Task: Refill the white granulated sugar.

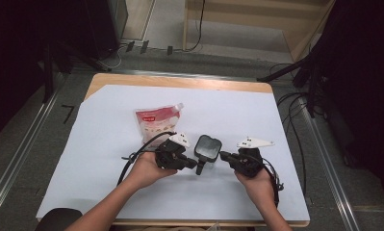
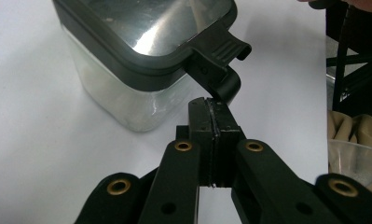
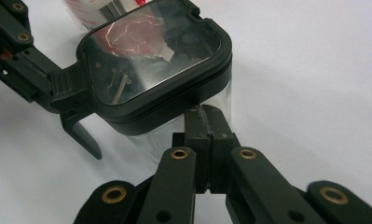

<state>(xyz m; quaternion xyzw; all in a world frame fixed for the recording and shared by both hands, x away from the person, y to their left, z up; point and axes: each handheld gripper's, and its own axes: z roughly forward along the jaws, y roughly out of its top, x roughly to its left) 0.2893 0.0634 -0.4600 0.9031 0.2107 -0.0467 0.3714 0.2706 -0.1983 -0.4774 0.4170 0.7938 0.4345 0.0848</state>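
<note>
At centre frame in the high view, the jar (image 1: 207,148) stands on the counter (image 1: 98,144) between my grippers. My left jaws (image 2: 211,105) are shut with nothing pinched, tips touching the lid latch (image 2: 219,63); my right jaws (image 3: 207,114) are shut empty against the jar's clear wall. I judge I'm unlatching: next, steady right, lever the latch

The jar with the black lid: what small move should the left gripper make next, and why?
Probably lift the latch with the left gripper. Its shut jaws sit right under the clasp's lower curl, while the right gripper, also shut, presses against the jar wall on the opposite side, seemingly bracing it. The lid looks closed.
</note>
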